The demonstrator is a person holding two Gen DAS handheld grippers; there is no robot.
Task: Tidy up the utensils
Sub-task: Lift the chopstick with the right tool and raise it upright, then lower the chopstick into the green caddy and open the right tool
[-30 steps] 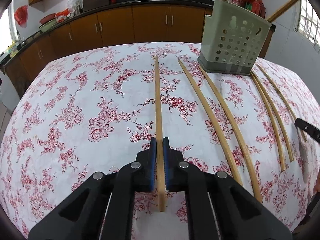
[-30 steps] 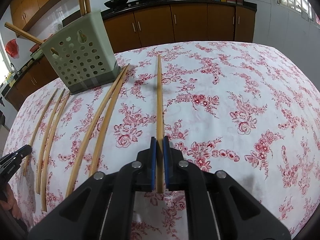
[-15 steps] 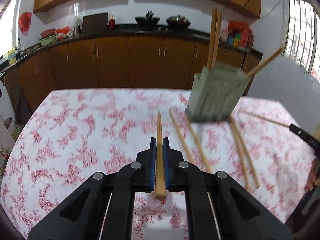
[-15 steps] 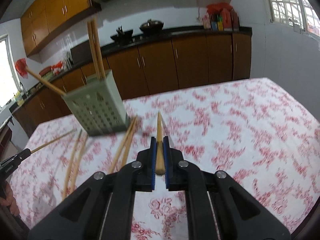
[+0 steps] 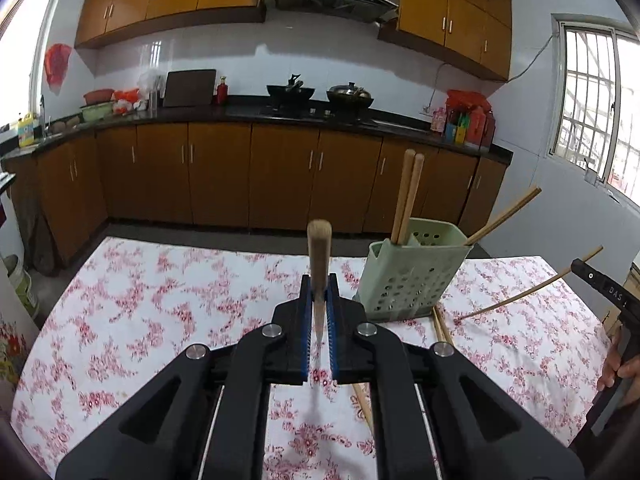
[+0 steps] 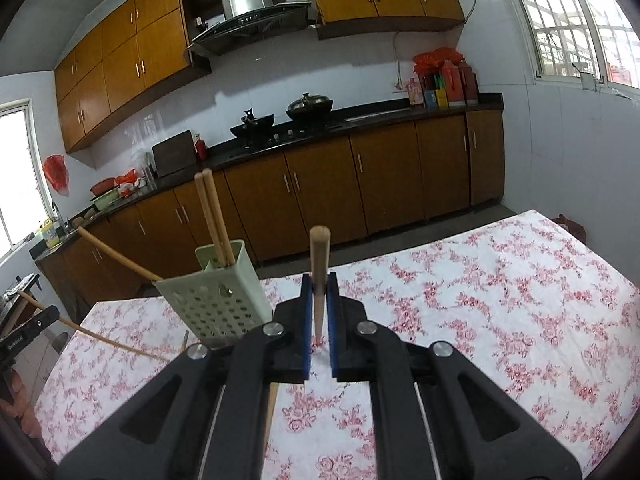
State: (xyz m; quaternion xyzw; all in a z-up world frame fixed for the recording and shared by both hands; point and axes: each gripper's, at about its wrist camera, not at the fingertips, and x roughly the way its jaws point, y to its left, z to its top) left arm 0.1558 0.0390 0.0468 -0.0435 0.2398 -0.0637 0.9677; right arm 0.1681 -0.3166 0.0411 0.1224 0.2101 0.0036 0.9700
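Clamping one wooden chopstick, the left gripper is held above the flowered tablecloth; another chopstick is pinched by the right gripper. Open room is left around the green holder. Both sticks, flat on the cloth before, are now raised.

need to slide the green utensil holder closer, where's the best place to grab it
Probably pinch the near wall of the green holder at its rim, from above, one of the fingers inside and one outside. The top is open and the wall thin; two upright chopsticks stand at its far left and a leaning one exits the right corner, leaving that edge free.
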